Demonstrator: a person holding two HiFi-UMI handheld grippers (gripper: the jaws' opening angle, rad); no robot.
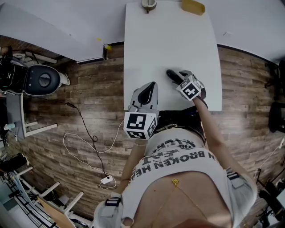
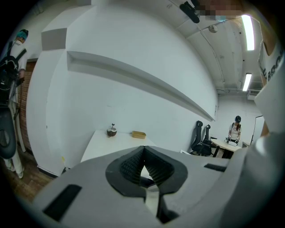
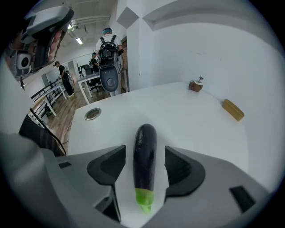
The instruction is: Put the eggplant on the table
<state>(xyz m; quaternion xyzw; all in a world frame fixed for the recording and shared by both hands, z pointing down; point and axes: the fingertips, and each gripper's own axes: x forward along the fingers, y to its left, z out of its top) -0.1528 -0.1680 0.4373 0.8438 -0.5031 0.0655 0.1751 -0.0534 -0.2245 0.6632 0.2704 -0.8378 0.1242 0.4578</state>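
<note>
Eggplant (image 3: pixel 145 151) flat on table (image 3: pixel 191 120), lower middle of frame, between spread jaws of right gripper (image 3: pixel 144 158), so basically let go; left gripper (image 2: pixel 143 156) pinched shut, empty, idle.

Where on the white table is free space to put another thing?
The wide middle of the white table is bare, between the dark purple eggplant near the front edge and the round brown object and flat yellow block at the far edge. Crowded only around the right gripper.
</note>
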